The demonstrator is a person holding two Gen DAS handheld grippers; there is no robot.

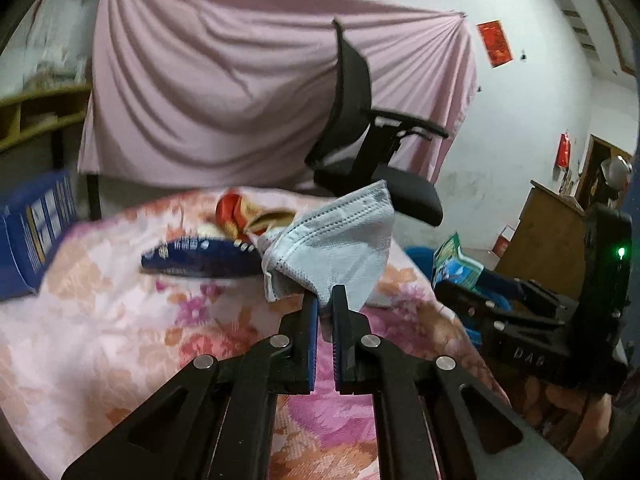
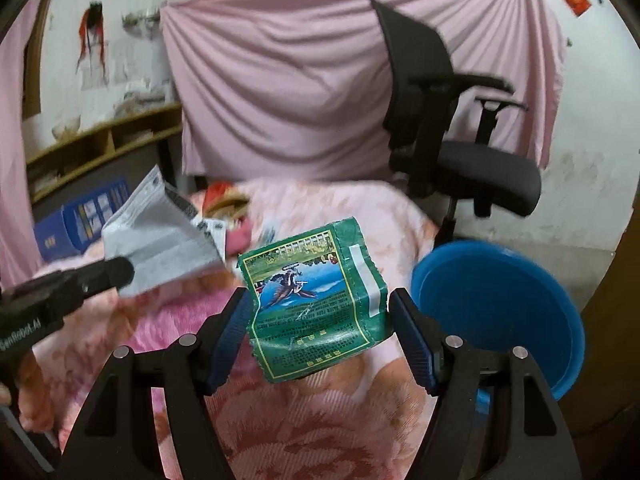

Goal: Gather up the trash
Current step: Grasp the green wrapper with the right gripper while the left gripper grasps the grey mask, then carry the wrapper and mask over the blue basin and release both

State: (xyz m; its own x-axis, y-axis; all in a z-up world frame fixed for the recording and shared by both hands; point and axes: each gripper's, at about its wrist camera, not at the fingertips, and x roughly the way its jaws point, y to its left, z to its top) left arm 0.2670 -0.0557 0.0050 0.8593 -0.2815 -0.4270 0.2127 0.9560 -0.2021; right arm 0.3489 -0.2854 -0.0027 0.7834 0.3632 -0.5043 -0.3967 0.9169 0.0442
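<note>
the green packet (image 2: 320, 300) sits clamped in the right hand-held gripper (image 2: 320, 320), the blue bin (image 2: 500, 308) just to its right past the bed (image 2: 304, 420) edge. the left hand-held gripper (image 1: 325, 300), farther off, pinches a face mask (image 1: 332, 240).

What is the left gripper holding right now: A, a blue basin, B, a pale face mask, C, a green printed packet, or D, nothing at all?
B: the left gripper is pinched shut on the edge of the pale face mask, lifted above the flowered bedspread; the green packet sits between the right gripper's fingers instead.
</note>
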